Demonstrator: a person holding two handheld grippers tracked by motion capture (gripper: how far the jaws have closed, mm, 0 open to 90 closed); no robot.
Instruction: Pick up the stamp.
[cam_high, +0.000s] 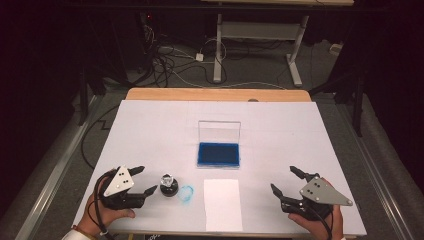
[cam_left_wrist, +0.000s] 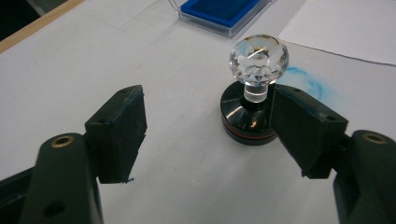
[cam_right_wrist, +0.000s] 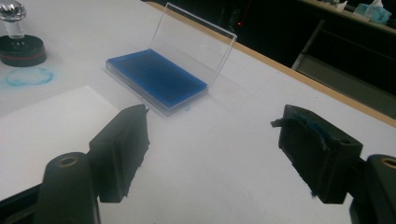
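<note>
A stamp (cam_high: 169, 186) with a clear faceted knob (cam_left_wrist: 258, 58) on a round black base stands upright near the table's front left. My left gripper (cam_high: 146, 180) sits just left of it, open. In the left gripper view, the left gripper (cam_left_wrist: 212, 121) has nothing between its pads, and the stamp stands just past the right jaw's tip. A smudged blue ring mark (cam_high: 186, 194) lies on the white surface beside the stamp. My right gripper (cam_high: 283, 179) rests open at the front right, with nothing in it. The right gripper (cam_right_wrist: 210, 144) points toward the blue ink pad (cam_right_wrist: 156, 79).
The blue ink pad (cam_high: 218, 154) lies mid-table in a clear case with its lid standing open. A white sheet of paper (cam_high: 223, 204) lies at the front centre. A white mat (cam_high: 150, 130) covers the wooden table. Cables and desk legs are on the floor beyond.
</note>
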